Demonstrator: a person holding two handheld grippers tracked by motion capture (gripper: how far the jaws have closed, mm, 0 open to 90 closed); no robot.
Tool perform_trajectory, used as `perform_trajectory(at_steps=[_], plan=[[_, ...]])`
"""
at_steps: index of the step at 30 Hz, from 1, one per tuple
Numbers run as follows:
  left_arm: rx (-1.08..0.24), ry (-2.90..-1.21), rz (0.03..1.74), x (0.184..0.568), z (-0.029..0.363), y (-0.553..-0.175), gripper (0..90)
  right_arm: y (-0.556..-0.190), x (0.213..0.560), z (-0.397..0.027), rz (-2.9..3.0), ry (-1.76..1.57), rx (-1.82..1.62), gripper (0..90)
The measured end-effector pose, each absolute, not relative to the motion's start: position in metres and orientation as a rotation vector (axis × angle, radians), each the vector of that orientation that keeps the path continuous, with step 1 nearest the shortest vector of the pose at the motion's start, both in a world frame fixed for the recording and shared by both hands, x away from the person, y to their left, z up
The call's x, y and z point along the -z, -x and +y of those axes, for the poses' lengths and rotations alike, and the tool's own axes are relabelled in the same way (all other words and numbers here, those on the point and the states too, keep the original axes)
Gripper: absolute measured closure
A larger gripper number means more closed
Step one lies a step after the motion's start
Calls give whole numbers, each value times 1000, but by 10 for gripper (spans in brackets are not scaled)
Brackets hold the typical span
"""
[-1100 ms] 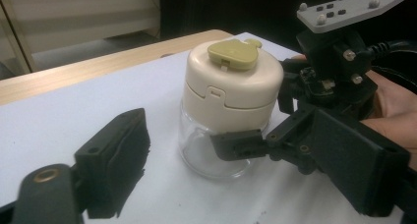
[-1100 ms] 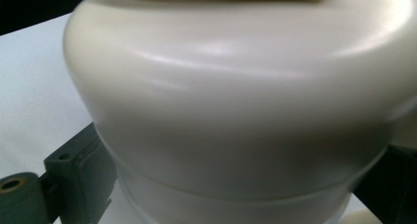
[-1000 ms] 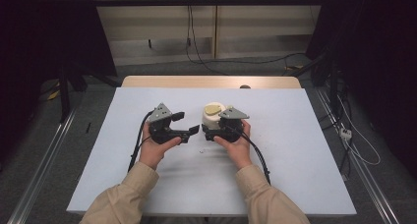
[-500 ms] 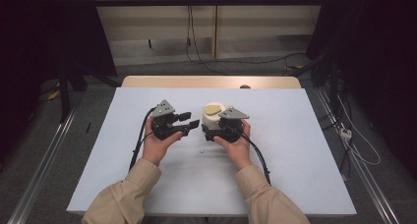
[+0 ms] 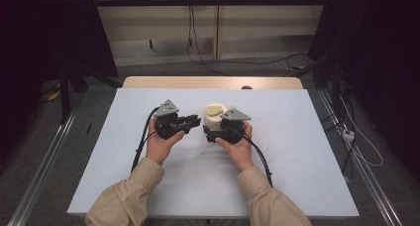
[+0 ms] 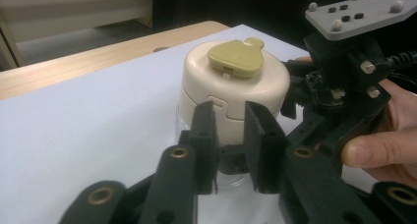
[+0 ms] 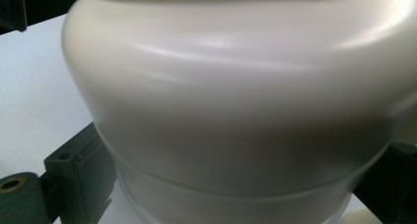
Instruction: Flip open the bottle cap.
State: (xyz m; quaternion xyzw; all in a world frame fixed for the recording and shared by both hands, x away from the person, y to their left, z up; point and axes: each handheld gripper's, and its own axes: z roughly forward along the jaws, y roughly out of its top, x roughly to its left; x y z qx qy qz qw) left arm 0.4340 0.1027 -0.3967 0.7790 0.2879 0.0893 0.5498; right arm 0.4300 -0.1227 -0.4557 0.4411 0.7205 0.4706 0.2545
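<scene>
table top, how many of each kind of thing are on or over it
cream container: 1
handheld grippers: 2, left gripper, right gripper
white table cover: 1
total: 4

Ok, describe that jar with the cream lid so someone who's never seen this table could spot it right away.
On the white table, look near the middle, just ahead of the person's right hand. The jar stands upright there, gripped by the right gripper. It is the only pale, round thing among black tools, with a cream domed lid and an olive-tan flap on top.
</scene>
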Motion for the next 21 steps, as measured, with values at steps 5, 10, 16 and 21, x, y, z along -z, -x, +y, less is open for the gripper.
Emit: perform_trajectory(at_steps=[5, 10, 16, 21], plan=[[-191, -1867, 687, 398, 100, -438, 852, -430, 456, -123, 1952, -1202, -1282, 49], [-183, -1879, 682, 398, 96, -440, 895, -430, 456, -122, 1955, -1203, -1279, 49], [-189, -1886, 686, 400, 92, -444, 900, -429, 456, -122, 1955, -1204, -1277, 49], [-190, -1900, 686, 399, 90, -445, 900, -429, 456, -122, 1956, -1206, -1275, 49]])
